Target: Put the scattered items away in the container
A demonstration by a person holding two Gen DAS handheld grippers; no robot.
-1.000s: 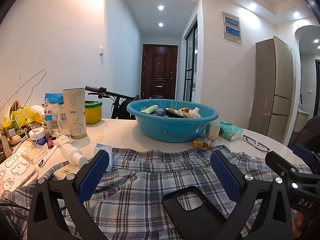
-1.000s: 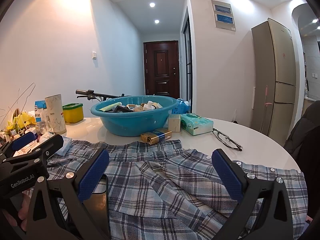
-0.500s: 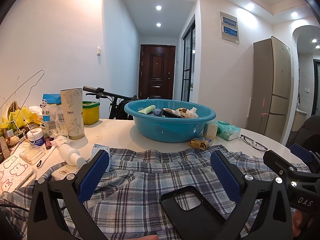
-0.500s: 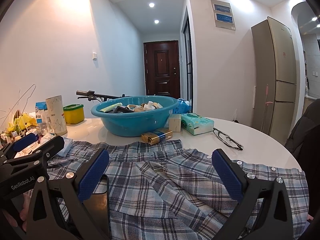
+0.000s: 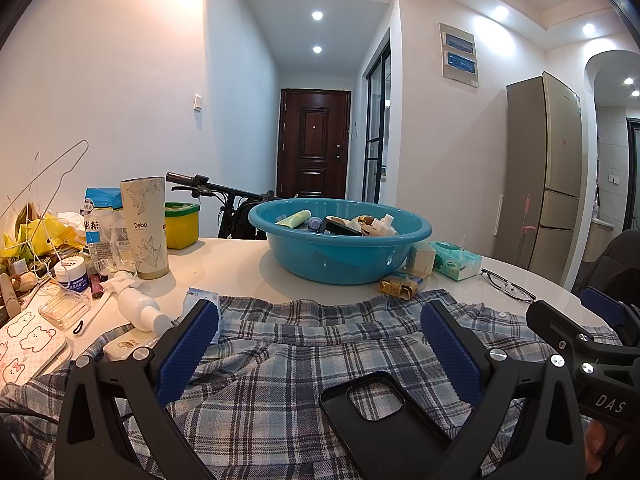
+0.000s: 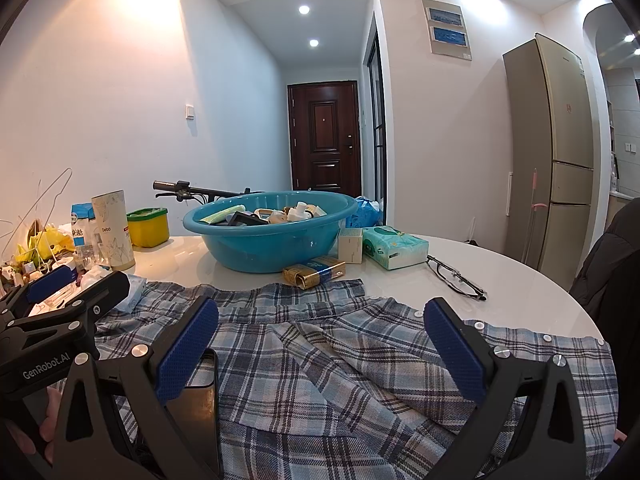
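Claws [image 5: 320,336] [image 6: 322,332] level (both agape) above shirt [image 6: 360,360].

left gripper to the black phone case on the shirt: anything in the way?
Nothing visible. The left gripper is open and empty, with the black phone case lying flat on the plaid shirt just below its fingers.

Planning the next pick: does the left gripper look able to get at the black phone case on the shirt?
Probably yes. The left gripper is open, and the black phone case lies uncovered on the plaid shirt just below its fingers.
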